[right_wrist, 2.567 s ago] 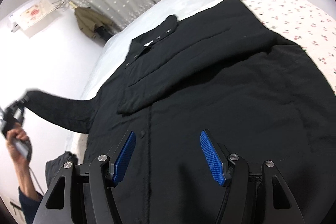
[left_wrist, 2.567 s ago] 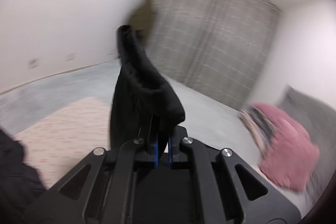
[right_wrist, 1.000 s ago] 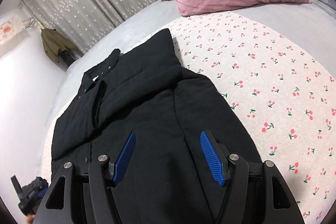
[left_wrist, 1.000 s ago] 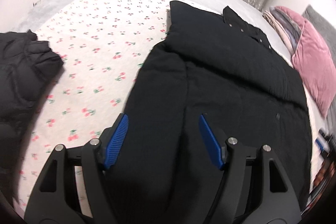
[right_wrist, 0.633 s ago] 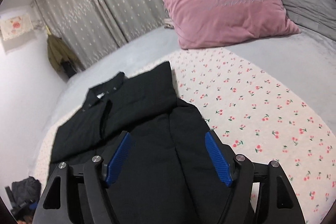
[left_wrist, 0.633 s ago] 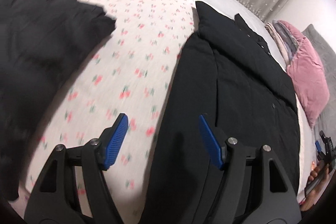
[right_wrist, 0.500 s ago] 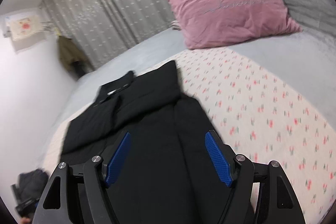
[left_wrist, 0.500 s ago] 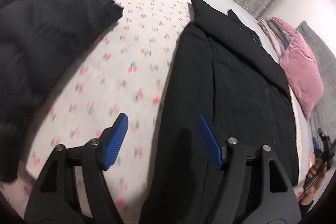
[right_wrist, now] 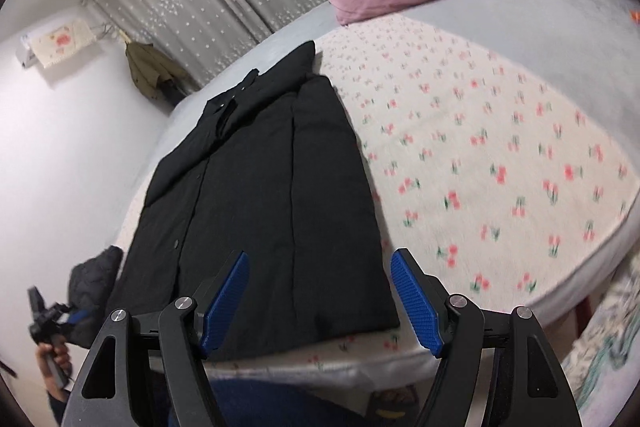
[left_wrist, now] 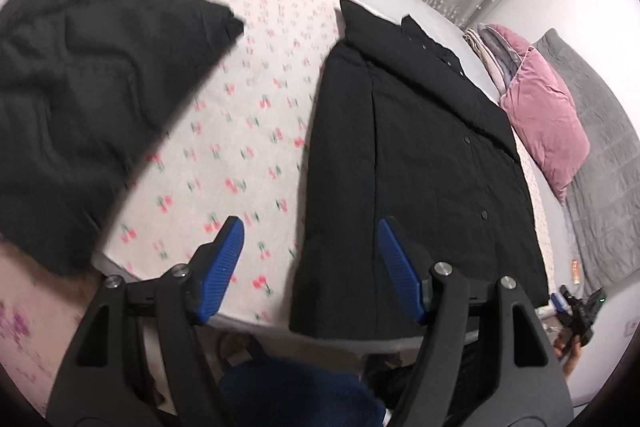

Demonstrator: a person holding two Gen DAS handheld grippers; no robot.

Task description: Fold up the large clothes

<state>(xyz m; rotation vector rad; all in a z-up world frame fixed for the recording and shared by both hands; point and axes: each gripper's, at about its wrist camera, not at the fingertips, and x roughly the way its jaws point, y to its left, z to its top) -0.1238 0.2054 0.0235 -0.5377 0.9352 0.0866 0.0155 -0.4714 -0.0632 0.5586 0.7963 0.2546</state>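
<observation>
One black coat [left_wrist: 420, 155] lengthwise, collar toward curtain; both tongs [left_wrist: 310, 267] [right_wrist: 320, 301] agape, empty.

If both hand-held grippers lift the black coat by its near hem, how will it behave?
The black coat looks padded and long, so it is probably floppy yet bulky. The folded-in sleeves may slide open. It likely drags on the cherry-print sheet.
</observation>
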